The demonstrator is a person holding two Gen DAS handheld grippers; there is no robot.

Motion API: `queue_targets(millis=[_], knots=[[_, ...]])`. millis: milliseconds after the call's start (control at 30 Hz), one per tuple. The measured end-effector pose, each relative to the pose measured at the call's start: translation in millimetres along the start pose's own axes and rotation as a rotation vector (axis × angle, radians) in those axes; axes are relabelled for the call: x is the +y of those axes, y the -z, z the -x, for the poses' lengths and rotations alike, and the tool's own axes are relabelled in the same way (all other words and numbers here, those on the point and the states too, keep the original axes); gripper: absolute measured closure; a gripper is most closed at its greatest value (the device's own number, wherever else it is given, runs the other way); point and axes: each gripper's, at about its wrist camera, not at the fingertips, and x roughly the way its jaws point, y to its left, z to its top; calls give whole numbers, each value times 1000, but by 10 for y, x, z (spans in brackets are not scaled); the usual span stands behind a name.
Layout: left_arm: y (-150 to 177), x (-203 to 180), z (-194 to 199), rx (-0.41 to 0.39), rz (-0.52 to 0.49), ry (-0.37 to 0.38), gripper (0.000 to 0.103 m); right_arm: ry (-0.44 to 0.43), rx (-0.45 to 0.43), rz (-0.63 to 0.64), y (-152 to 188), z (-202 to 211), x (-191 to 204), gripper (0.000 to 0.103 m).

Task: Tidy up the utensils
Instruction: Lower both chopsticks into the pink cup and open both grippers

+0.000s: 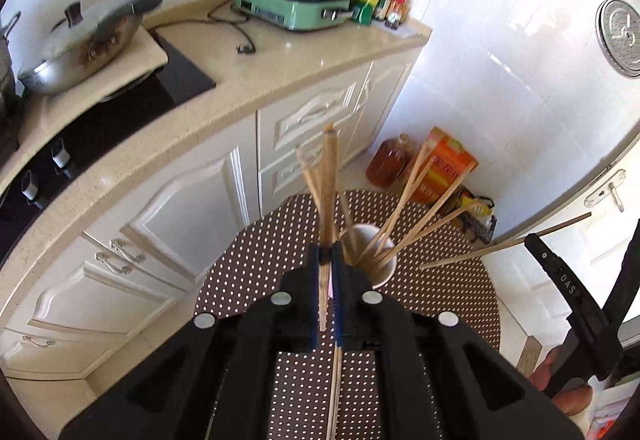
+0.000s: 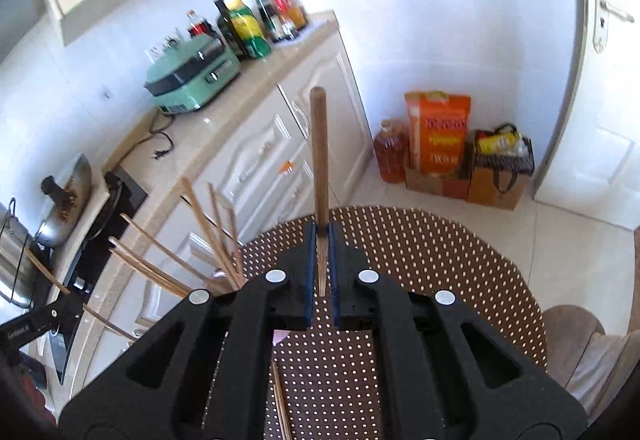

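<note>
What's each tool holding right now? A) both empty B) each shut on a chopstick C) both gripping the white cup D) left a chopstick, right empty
B: the left tool is shut on a chopstick beside the white cup of chopsticks, and the right tool is shut on a darker chopstick that sticks up ahead of it.

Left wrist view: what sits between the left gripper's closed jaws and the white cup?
Nothing: the left gripper, clamping a chopstick, stands right beside the white cup; only dotted tablecloth shows below.
</note>
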Motion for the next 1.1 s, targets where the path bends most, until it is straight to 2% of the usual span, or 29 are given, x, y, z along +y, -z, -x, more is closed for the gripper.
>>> queue_targets(millis=[333, 600, 733, 967, 1100], knots=[[-158, -225, 417, -112, -3, 40, 97, -78, -55, 76, -139, 476, 220, 97], [-243, -395, 352, -142, -37, 27, 97, -174, -54, 118, -131, 722, 478, 97], [-263, -401, 219, -130, -37, 27, 97, -189, -37, 140, -82, 664, 610, 97], [-269, -367, -58, -125, -59, 38, 97, -186, 31, 146, 36, 317, 748, 97], [-251, -322, -279, -89, -72, 44, 97, -173, 68, 166, 98, 102, 815, 97]])
